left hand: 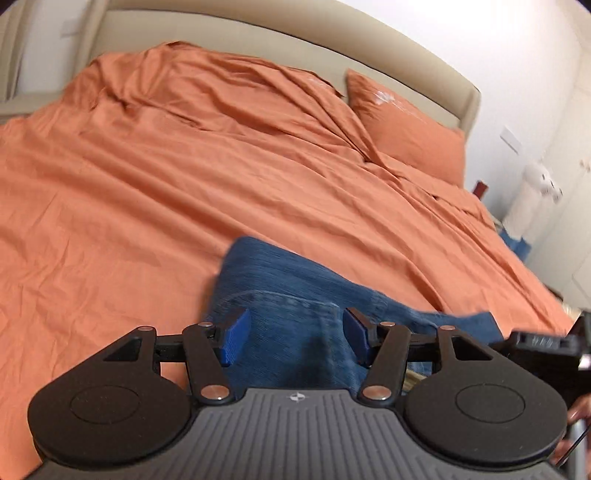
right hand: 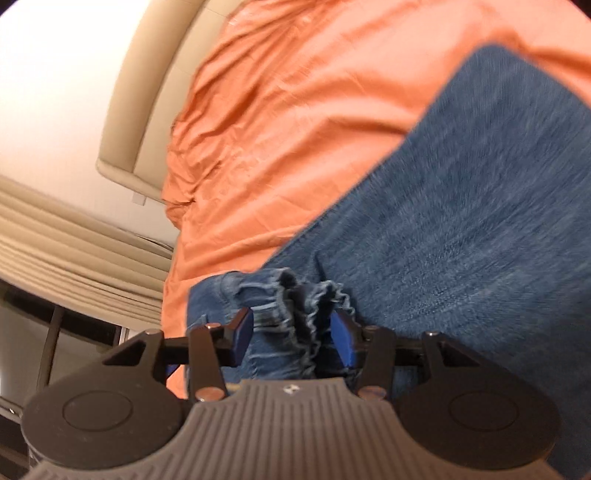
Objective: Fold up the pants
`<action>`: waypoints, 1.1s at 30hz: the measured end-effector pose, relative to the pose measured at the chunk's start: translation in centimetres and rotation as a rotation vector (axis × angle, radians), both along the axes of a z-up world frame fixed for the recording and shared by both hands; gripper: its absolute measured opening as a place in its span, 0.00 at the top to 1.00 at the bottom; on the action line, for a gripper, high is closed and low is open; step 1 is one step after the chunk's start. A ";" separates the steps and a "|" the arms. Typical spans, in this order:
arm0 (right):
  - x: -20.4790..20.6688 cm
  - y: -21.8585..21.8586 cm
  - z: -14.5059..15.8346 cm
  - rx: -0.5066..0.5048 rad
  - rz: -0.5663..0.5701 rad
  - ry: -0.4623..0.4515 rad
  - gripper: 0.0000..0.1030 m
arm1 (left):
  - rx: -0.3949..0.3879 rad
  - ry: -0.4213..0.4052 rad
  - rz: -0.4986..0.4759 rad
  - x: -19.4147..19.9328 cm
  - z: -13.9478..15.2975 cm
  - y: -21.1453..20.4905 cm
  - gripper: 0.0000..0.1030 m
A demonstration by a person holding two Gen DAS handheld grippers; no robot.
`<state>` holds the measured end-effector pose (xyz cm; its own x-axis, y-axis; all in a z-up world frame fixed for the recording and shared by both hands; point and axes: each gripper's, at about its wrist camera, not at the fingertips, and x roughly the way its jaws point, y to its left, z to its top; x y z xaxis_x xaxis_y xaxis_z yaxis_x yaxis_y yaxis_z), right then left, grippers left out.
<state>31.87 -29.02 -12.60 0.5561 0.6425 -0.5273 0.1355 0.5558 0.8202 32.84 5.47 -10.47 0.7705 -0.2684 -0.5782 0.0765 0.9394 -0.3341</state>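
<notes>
**Two grippers, one pair of jeans, orange bed**

Both grippers are seen parked over a pair of blue jeans (left hand: pixel 295 288) spread on an orange bedsheet (left hand: pixel 147 184).

Left gripper (left hand: pixel 293 338): the jaws are spread wide, with nothing pinched between them. Denim is seen through the gap and just ahead of the blue pads (left hand: pixel 234 341), including a curved line of stitching that looks like a pocket edge. Whether the pads are actually touching the fabric or just hanging above it can't be told from this angle. Ahead of the jaws the jeans end in a rounded fold, and past that it's all wrinkled sheet up to a beige headboard (left hand: pixel 258 33). An orange pillow (left hand: pixel 406 129) is seen ahead and to the right of the jaws. Off to the far right a bit of black gear is caught at the frame edge, probably the other tool, but it's too cut off to call.

Right gripper (right hand: pixel 291 338): the jaws are also held well apart here. A bunched, ruffled edge of the jeans (right hand: pixel 303 295) is sat right in the gap between the pads (right hand: pixel 341 341), but no clamping is seen, since the pads stand clear on either side of the bunch. A broad flat stretch of denim is laid out ahead and to the right of the jaws. Sheet is seen ahead and to the left, then the headboard (right hand: pixel 147 92), with beige curtains (right hand: pixel 74 243) further left.

Motion blur is noticeable on the denim in both views.
</notes>
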 end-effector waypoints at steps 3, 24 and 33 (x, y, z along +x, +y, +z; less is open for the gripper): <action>0.8 0.4 -1.5 0.048 -0.009 0.011 0.56 | -0.028 0.007 0.019 0.5 -0.6 1.1 0.35; 0.6 6.3 21.7 -0.438 0.144 -0.335 0.89 | -0.201 -0.074 0.094 -1.8 1.5 4.8 0.38; -0.4 -2.6 20.7 -0.567 -0.015 -0.222 0.89 | -0.132 -0.037 -0.062 -1.9 0.3 0.8 0.40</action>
